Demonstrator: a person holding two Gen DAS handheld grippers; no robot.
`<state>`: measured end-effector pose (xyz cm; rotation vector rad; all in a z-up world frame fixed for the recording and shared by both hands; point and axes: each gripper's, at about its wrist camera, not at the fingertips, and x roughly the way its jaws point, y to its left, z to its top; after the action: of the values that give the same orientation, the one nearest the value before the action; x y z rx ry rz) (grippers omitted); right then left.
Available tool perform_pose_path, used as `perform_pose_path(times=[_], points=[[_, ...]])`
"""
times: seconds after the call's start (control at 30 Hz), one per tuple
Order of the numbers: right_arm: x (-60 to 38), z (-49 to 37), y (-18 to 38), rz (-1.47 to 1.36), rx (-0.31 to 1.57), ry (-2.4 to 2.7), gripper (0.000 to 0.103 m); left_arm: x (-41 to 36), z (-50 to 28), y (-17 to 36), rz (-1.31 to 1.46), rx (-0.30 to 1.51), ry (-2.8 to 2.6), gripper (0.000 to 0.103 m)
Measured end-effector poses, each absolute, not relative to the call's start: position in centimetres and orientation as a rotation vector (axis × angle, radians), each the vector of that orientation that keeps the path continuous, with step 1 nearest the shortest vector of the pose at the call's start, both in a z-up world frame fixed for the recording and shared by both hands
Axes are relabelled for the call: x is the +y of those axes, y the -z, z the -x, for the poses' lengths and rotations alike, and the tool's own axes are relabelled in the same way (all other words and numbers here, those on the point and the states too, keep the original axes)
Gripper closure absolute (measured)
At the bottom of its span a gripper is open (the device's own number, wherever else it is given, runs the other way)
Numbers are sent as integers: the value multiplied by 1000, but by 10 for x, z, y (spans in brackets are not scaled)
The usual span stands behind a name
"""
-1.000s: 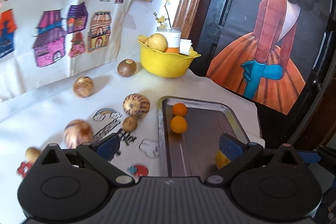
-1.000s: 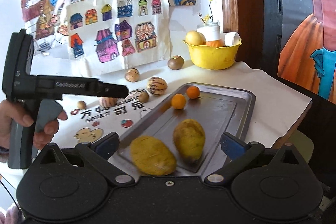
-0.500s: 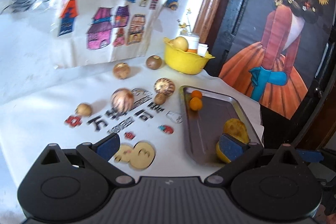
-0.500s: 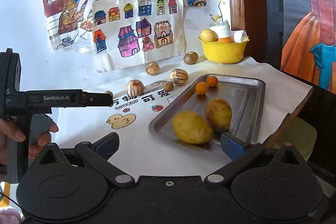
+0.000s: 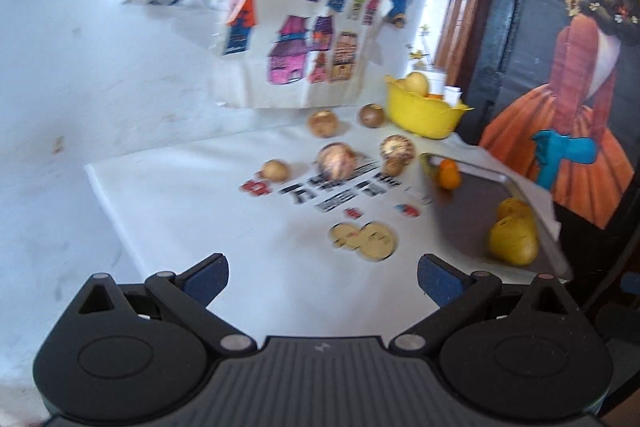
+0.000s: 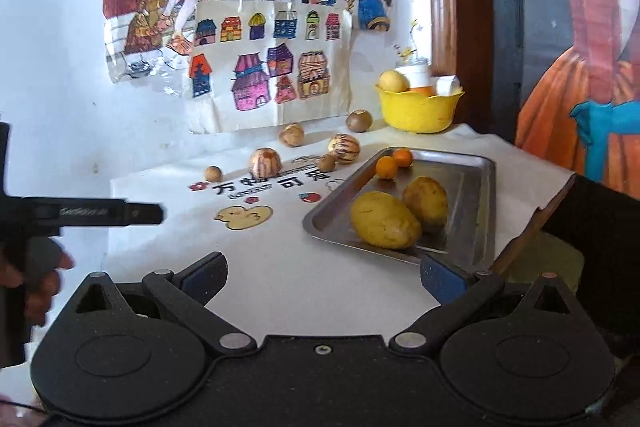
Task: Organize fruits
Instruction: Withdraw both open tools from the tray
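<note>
- Our right gripper (image 6: 323,277) hangs back from the table with its jaws spread wide and nothing between them; judging by that, we are between picks.
- Just ahead of its right finger lies the metal tray (image 6: 478,187), angled away to the right. We take it for the collecting place, since it already holds sorted fruit.
- Two mangoes (image 6: 385,219) lie touching each other at the tray's near end, and two small oranges (image 6: 386,167) sit together at its far end, so like seems to go with like.
- Our left gripper (image 5: 322,277) is also wide apart and empty, held off the near left of the table; in the right wrist view it shows as a black bar (image 6: 92,213) gripped by a hand (image 6: 36,273).
- Well ahead and left of the tray, the loose fruits are scattered on the white cloth (image 6: 280,275): two striped melons (image 6: 265,163) and several small brown fruits (image 6: 212,173), each apart from the others. We judge these still need sorting.
- At the far back stands a yellow bowl (image 6: 418,111) with a pale fruit and containers in it.
</note>
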<state>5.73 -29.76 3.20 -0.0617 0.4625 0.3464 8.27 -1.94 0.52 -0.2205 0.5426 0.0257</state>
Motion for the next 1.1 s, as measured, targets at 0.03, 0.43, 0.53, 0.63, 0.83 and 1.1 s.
perform_pose_path(times=[0.03, 0.43, 0.53, 0.63, 0.83, 1.1], points=[[-295, -57, -30, 70, 459, -330, 1, -17, -80, -2, 214, 550, -37, 0], [-272, -53, -7, 82, 480, -314, 1, 10, -69, 9, 169, 574, -146, 0], [-266, -61, 1, 68, 521, -344, 1, 19, -70, 12, 178, 582, -175, 0], [-257, -68, 3, 76, 535, -355, 1, 28, -70, 14, 192, 586, -199, 0], [-240, -83, 2, 89, 545, -392, 1, 41, -75, 16, 211, 591, -230, 0], [-234, -103, 3, 86, 561, -404, 1, 46, -89, 18, 211, 593, -231, 0]])
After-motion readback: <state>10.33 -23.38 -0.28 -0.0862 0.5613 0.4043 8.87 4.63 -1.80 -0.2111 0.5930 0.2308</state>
